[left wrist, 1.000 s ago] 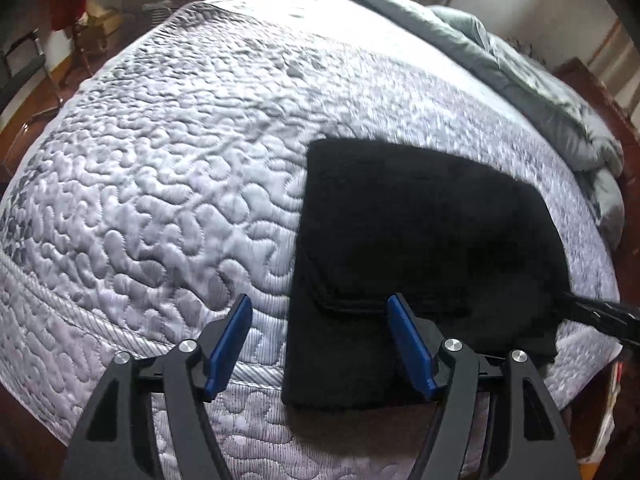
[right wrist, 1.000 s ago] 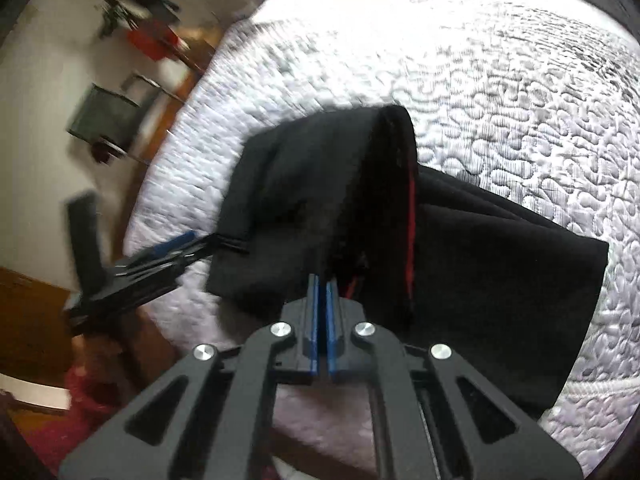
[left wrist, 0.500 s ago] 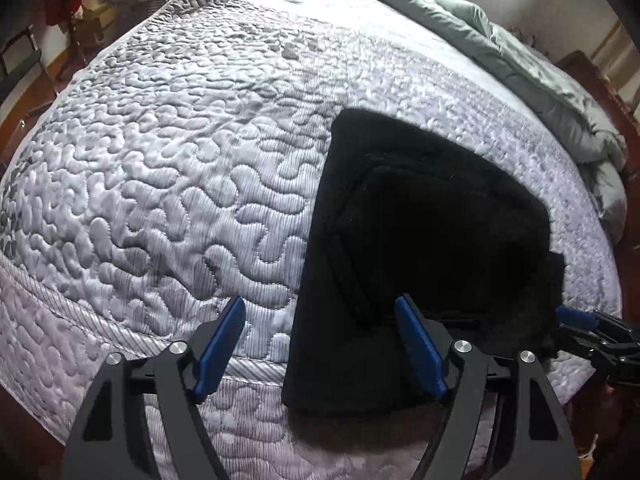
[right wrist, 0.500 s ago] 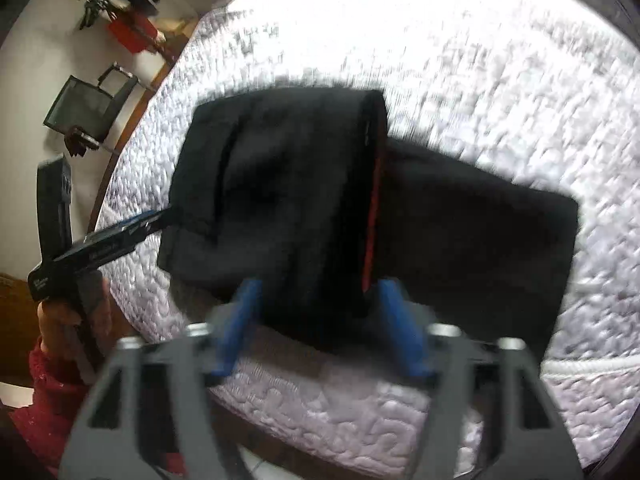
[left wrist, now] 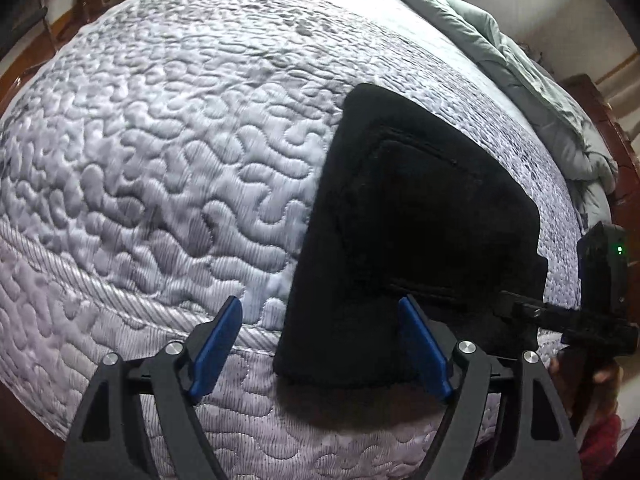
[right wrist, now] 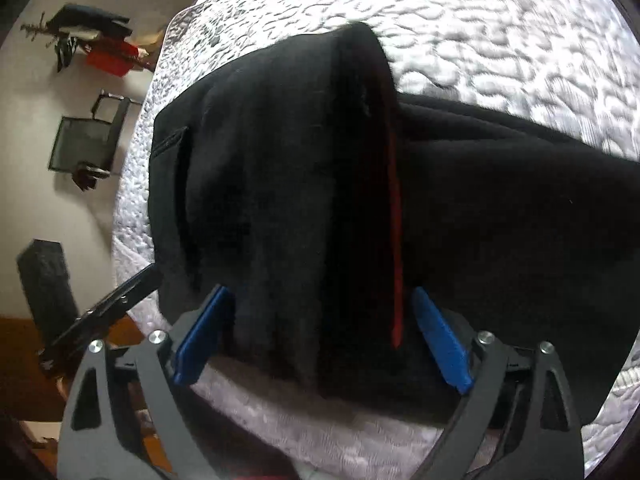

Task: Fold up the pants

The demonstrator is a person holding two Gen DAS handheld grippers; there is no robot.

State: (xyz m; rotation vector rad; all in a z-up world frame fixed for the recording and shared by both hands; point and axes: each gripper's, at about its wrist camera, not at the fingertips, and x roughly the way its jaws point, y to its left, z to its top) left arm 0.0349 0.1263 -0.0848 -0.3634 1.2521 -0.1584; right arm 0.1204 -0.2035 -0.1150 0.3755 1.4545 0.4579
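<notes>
The folded black pants (left wrist: 416, 216) are lying near the edge of the white quilted mattress (left wrist: 160, 168). Both the left gripper (left wrist: 320, 344) and the right gripper (right wrist: 320, 336) are opening, pressing nothing. A grey duvet (left wrist: 532, 80) is lying bunched along the far side.

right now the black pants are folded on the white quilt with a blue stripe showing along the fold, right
Not quite: the stripe is red, not blue, as the right wrist view shows. The black pants do lie folded on the white quilt.
</notes>
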